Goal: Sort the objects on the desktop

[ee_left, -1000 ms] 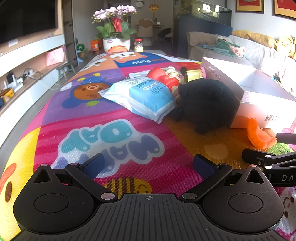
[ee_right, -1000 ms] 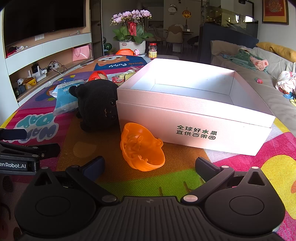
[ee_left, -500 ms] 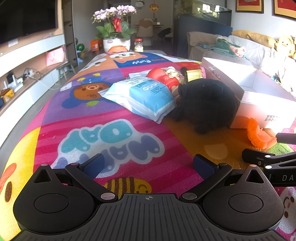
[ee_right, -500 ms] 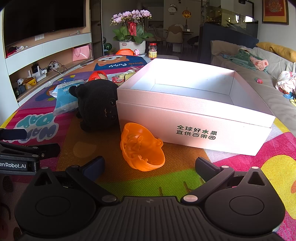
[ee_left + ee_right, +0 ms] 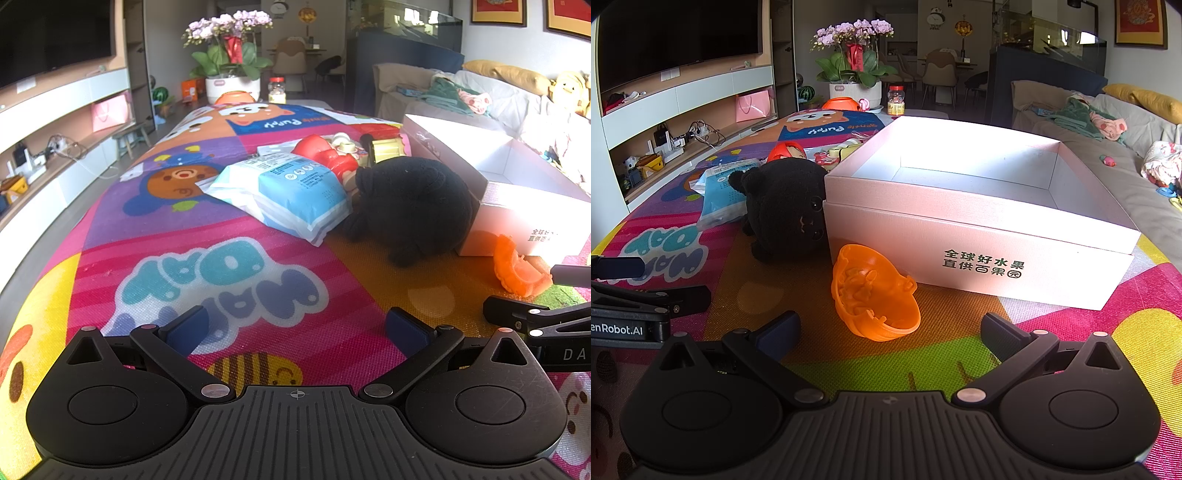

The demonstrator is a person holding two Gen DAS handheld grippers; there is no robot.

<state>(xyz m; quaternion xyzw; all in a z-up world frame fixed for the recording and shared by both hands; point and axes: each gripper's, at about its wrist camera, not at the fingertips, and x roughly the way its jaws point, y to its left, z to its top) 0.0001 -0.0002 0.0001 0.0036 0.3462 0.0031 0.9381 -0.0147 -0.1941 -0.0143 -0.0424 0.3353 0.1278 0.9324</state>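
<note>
Both claws hover low over a bench covered by a bright cartoon play mat (image 5: 207, 273), each spread wide and holding nothing. In the right wrist view, the right claw (image 5: 889, 334) faces an orange plastic basket (image 5: 873, 293) that lies tipped on its side on the mat just beyond the fingertips, roughly between them and a little left of centre, apart from both blue pads. Just behind the basket stands a large open white box (image 5: 982, 236) with green Chinese lettering on its near wall; its inside is bare. A black plush toy (image 5: 786, 214) leans against the box's left near corner, touching it, just far-left of the basket. Behind the plush lie a blue-and-white pack (image 5: 720, 192) and a red toy (image 5: 786, 151), with small items past them that are too jumbled to name. In the left wrist view, the left claw (image 5: 297, 332) sits over the mat's lettering, well apart from everything: the pack (image 5: 288, 192) and plush (image 5: 413, 206) lie farther off to the right, the basket (image 5: 517, 269) at the far right edge beside the box (image 5: 517, 214). Potted orchids (image 5: 231, 40) stand at the far end.
</note>
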